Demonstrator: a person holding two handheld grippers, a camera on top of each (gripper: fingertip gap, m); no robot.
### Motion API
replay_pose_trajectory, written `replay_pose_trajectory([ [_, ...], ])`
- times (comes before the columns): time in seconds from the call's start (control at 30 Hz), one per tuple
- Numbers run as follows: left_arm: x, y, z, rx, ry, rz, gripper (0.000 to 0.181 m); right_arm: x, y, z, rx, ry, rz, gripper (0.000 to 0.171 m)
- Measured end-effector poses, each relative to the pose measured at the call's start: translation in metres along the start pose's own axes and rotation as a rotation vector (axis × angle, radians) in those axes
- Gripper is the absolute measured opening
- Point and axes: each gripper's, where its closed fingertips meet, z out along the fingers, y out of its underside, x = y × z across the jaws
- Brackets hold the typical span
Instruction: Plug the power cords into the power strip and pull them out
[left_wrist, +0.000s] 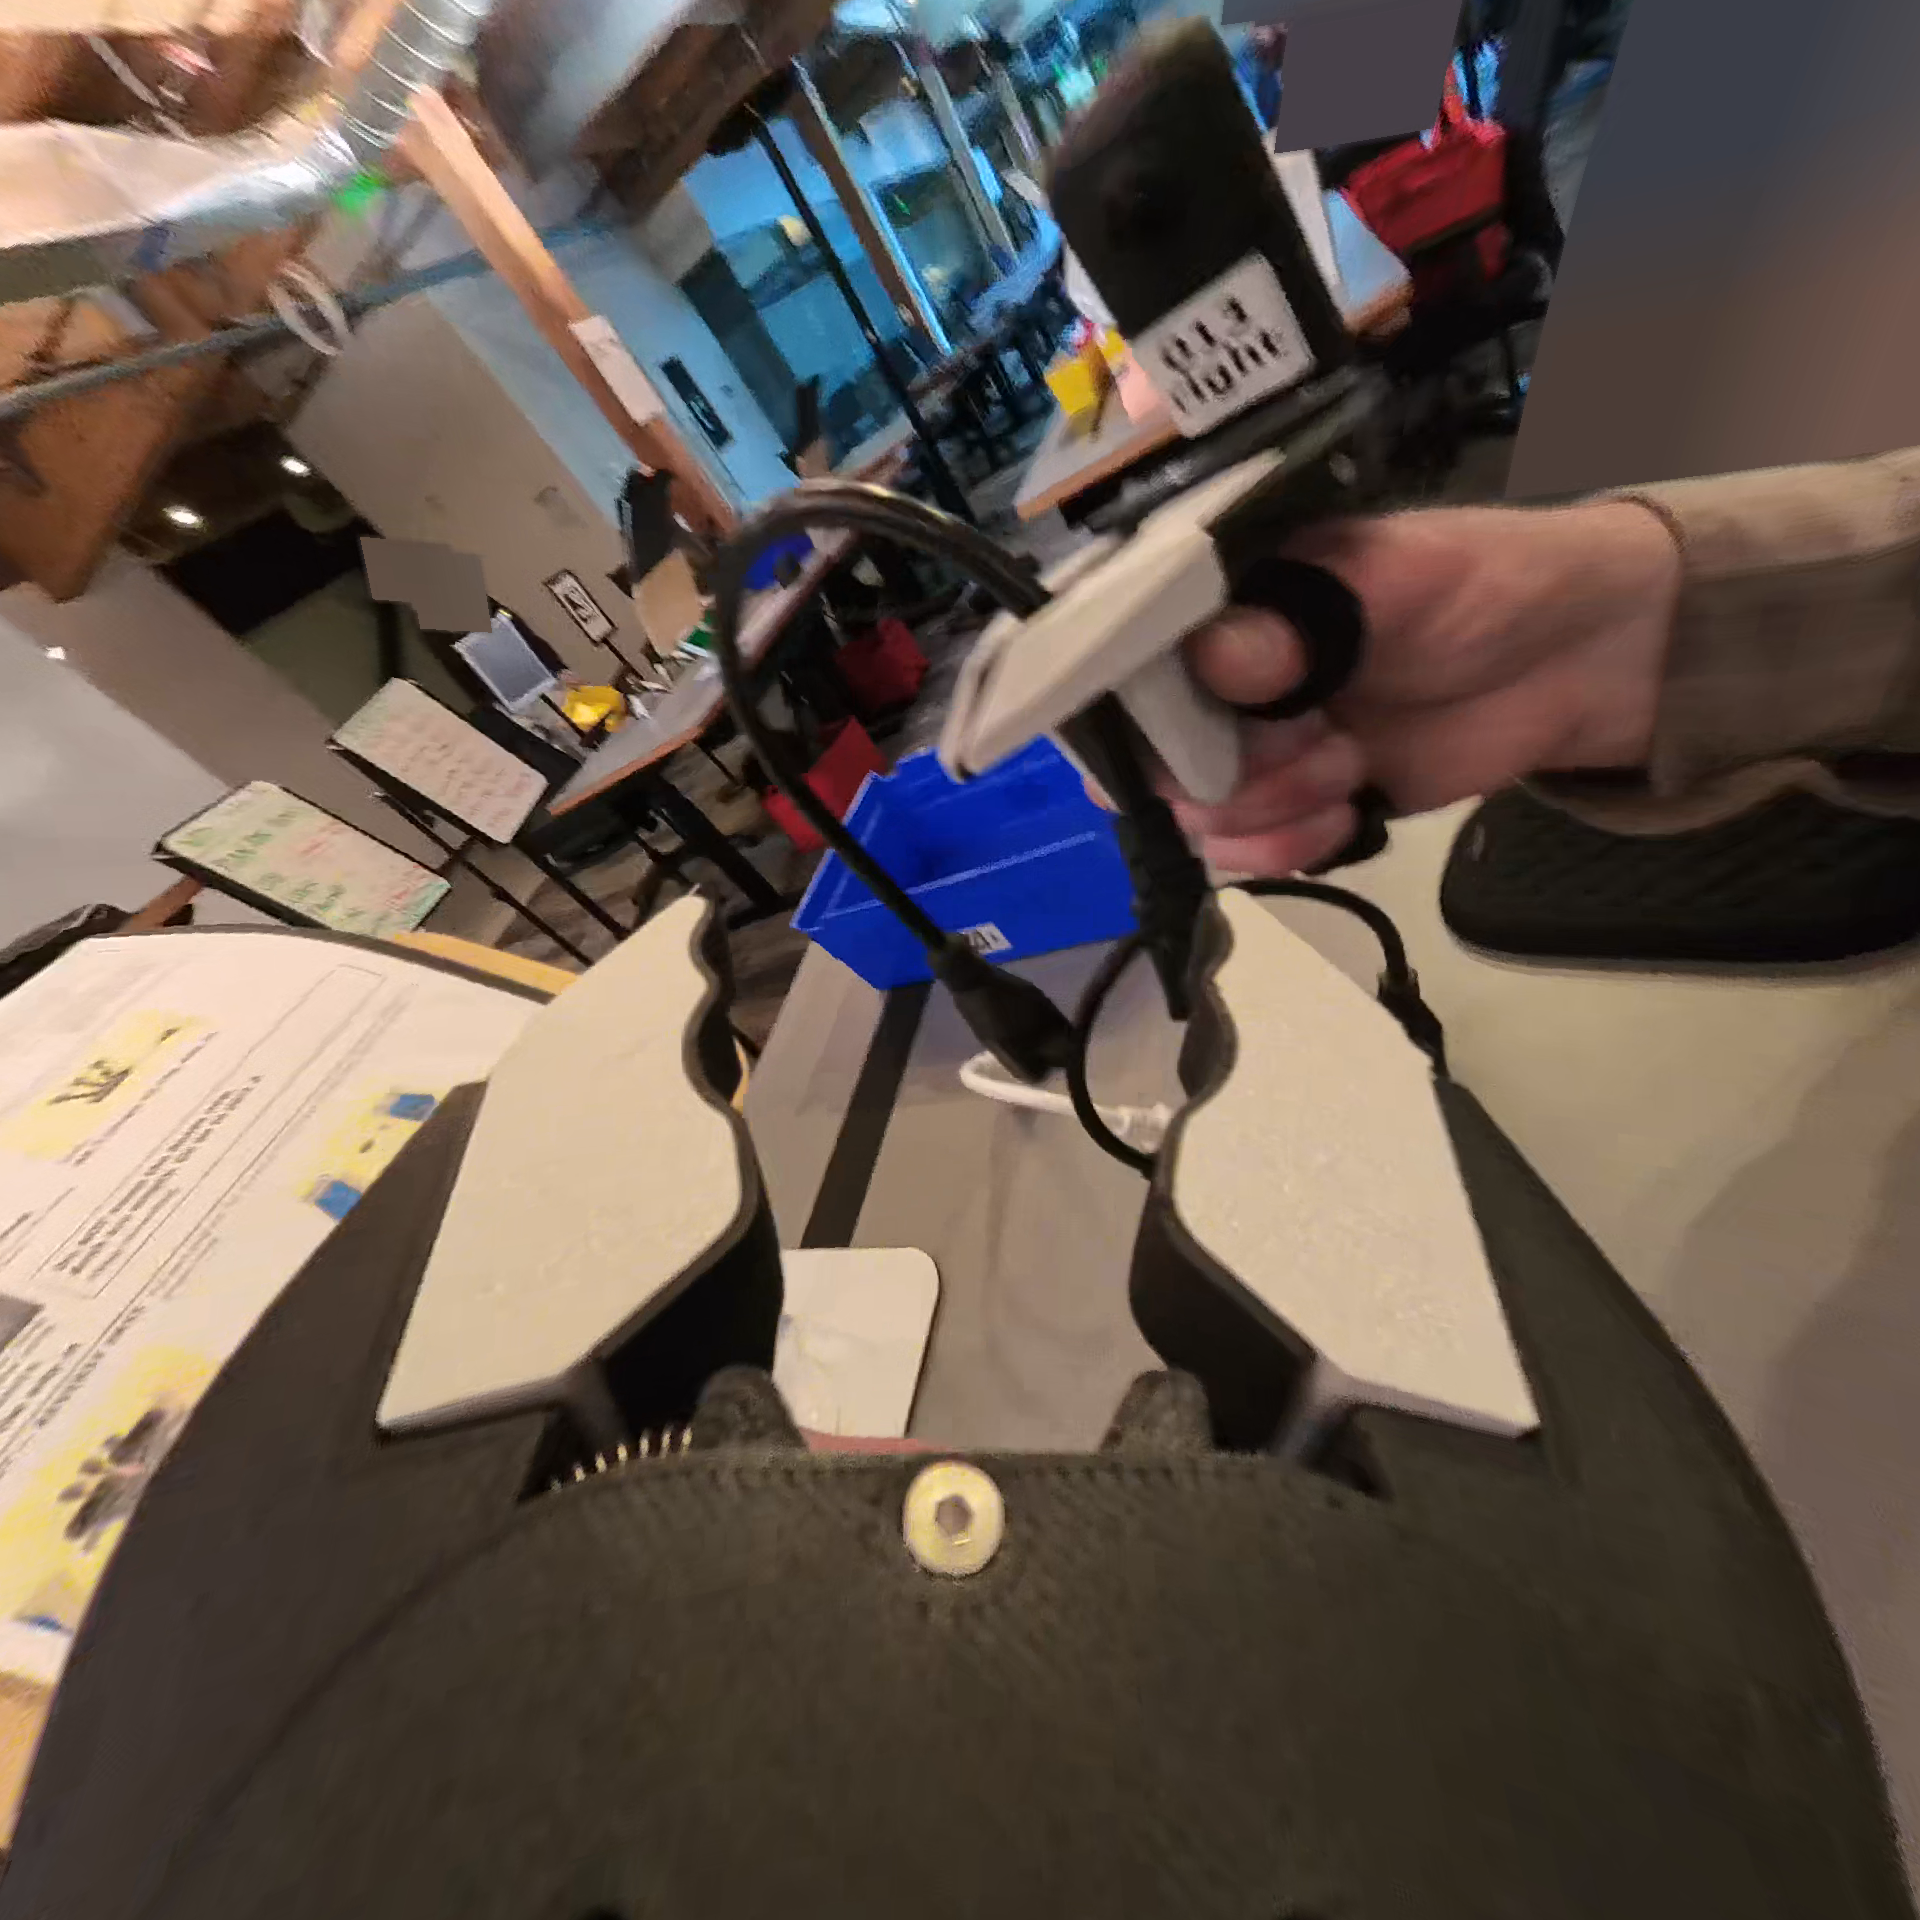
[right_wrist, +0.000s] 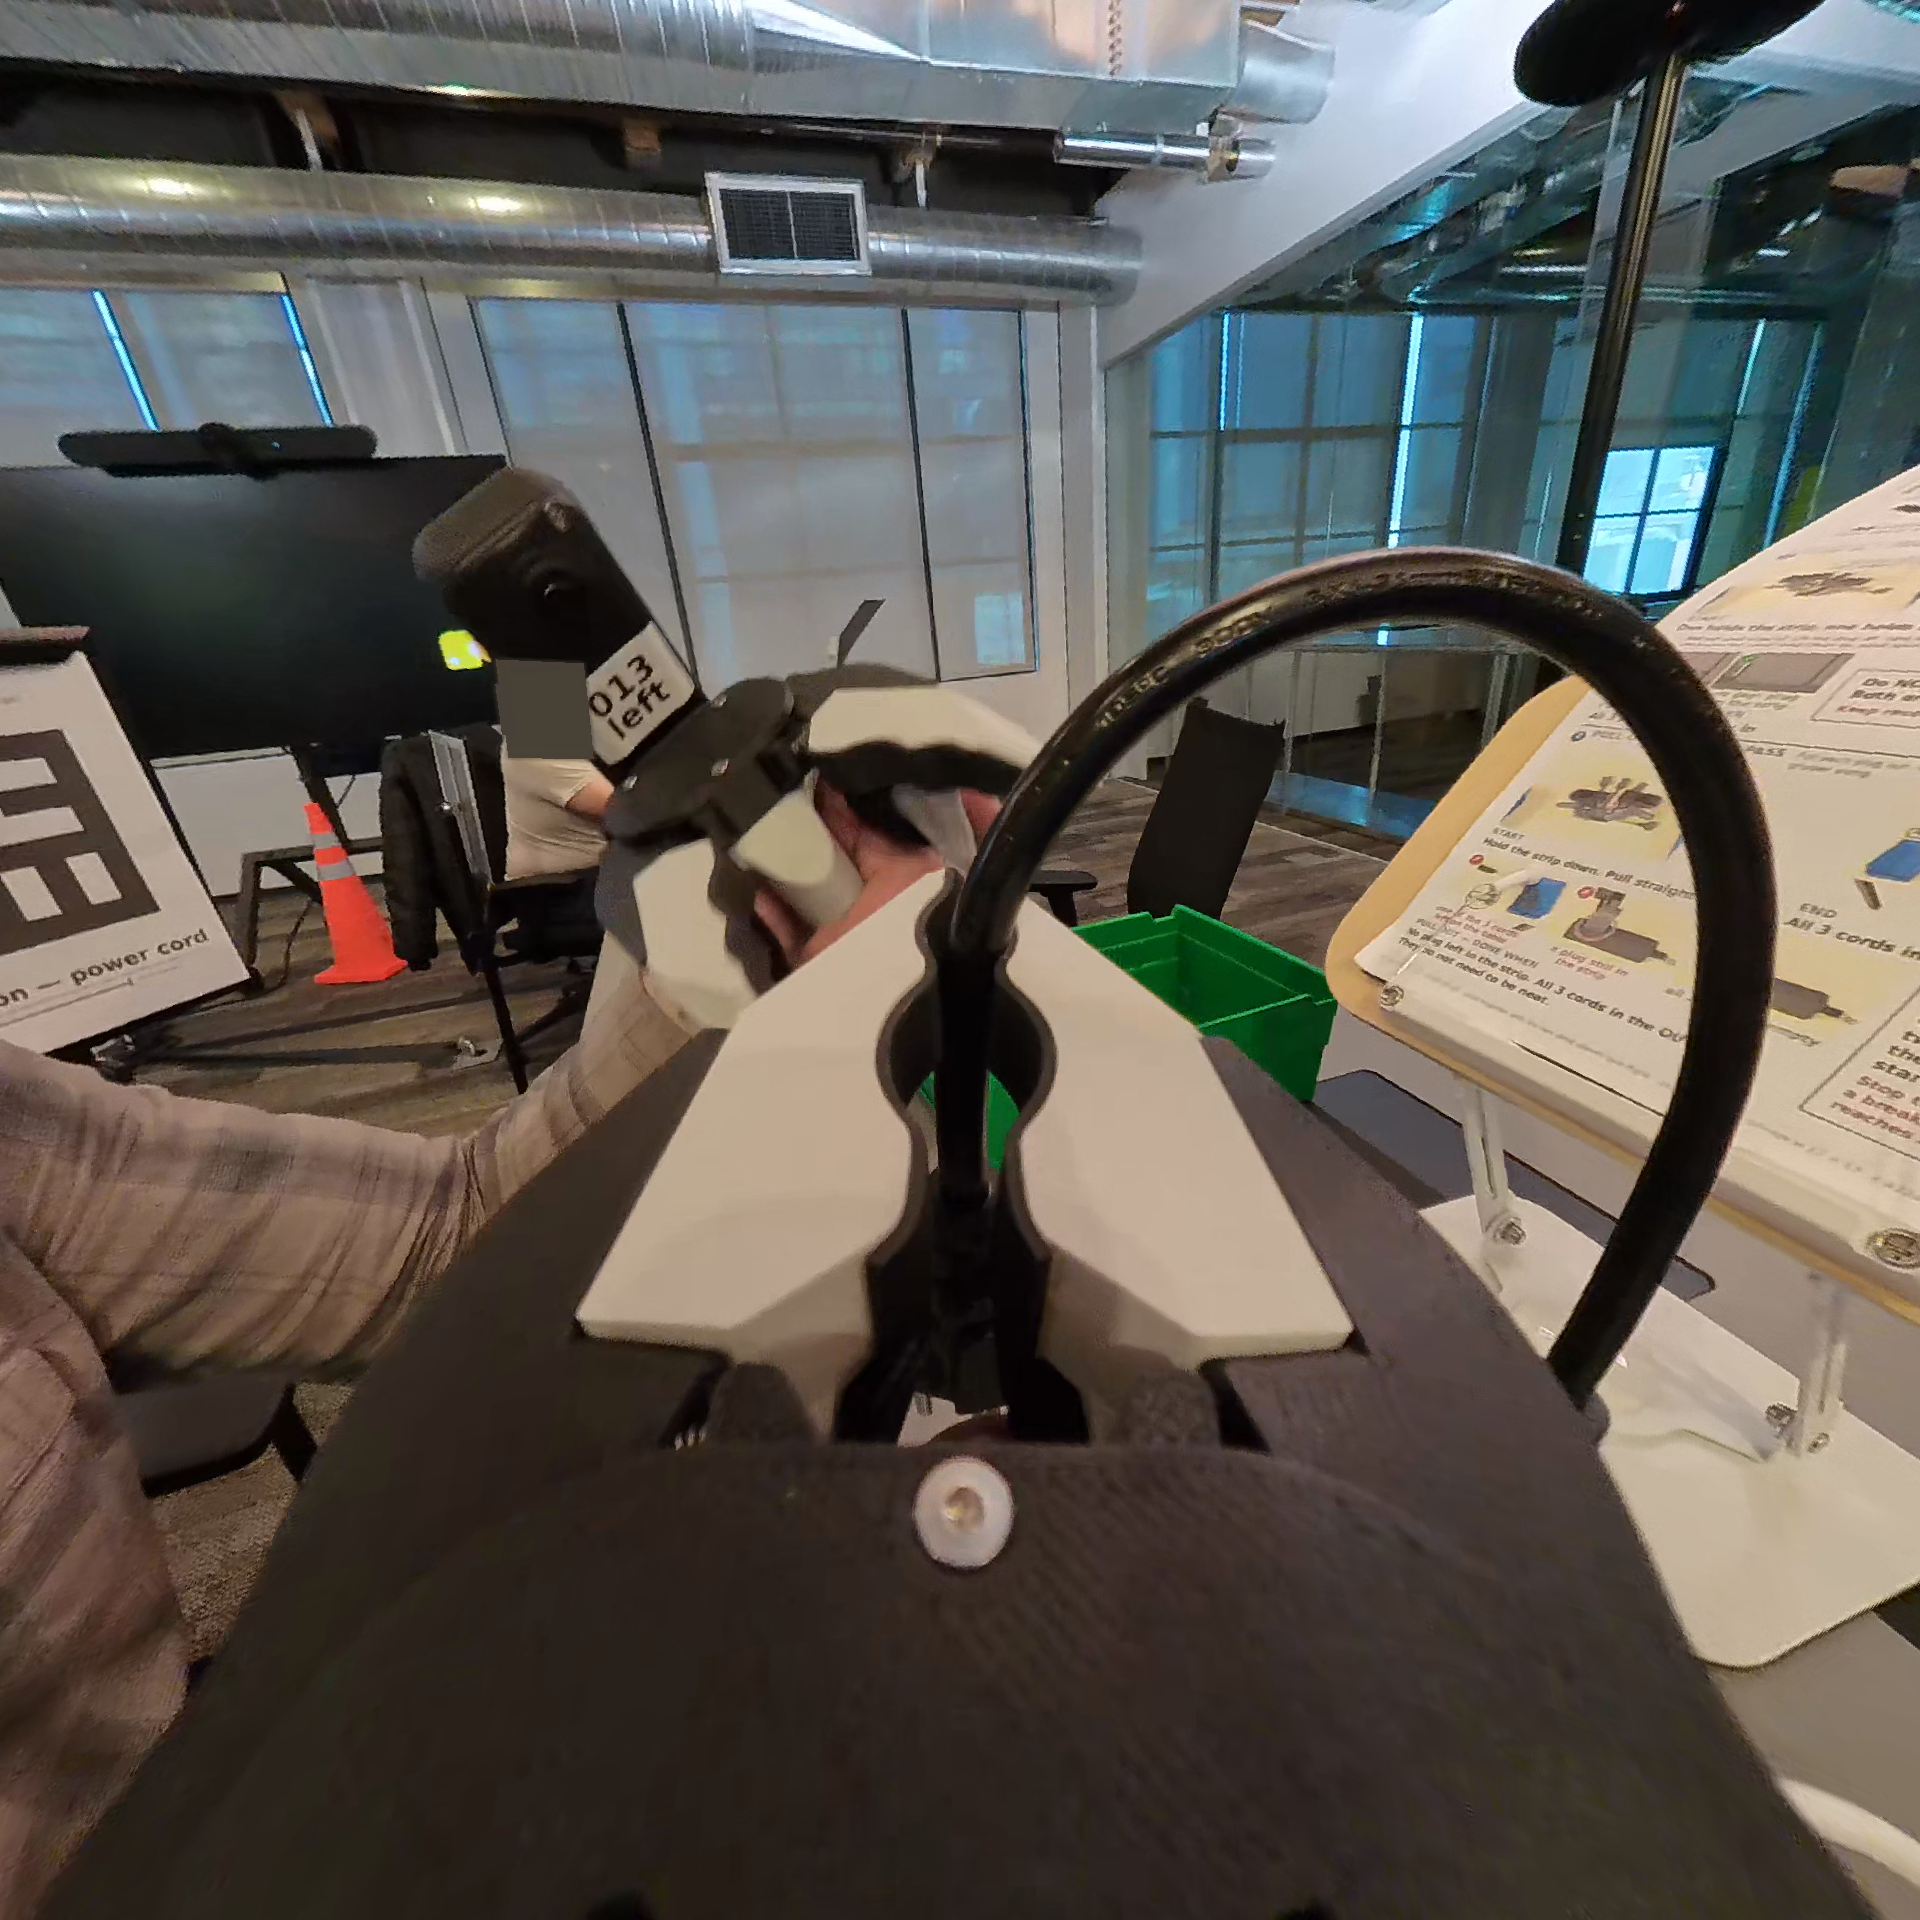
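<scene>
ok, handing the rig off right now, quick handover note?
Right gripper: shut on the black power cord, which loops up and over to its right, held in the air.
Left gripper: open, empty, fingers apart beside the cord.
Blue bin lies ahead in the left wrist view, green bin in the right.
Power strip: not in view, so plugged count unknown.
Left: place this cord, then check the strip.

The person is wearing a pale plaid sleeve (right_wrist: 208, 1247), and each tool (right_wrist: 961, 1049) is showing white fingers (left_wrist: 613, 1143) on a black textured body with one silver screw (right_wrist: 961, 1510).
</scene>
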Motion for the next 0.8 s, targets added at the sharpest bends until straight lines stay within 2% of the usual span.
replay_pose_trajectory([
  [0.17, 0.039, 0.013, 0.027, -0.060, 0.139, 0.027, 0.087, 0.004, -0.006, 0.007, 0.029, -0.003, 0.005, 0.000],
  [0.3, 0.048, 0.025, 0.046, -0.094, 0.153, 0.002, 0.085, 0.006, -0.007, 0.010, 0.034, 0.029, -0.022, 0.000],
  [0.37, 0.048, 0.030, 0.054, -0.118, 0.131, -0.012, 0.076, 0.008, -0.007, 0.010, 0.038, 0.060, -0.048, 0.000],
  [0.53, 0.040, 0.038, 0.067, -0.110, 0.052, -0.030, 0.030, 0.009, -0.010, 0.010, 0.048, 0.101, -0.089, 0.000],
  [0.7, 0.035, 0.035, 0.064, -0.070, 0.051, -0.055, 0.026, 0.004, -0.013, 0.008, 0.050, 0.101, -0.134, 0.000],
  [0.8, 0.038, 0.030, 0.058, -0.016, 0.133, -0.114, 0.023, -0.001, -0.013, 0.007, 0.028, 0.079, -0.189, 0.003],
])
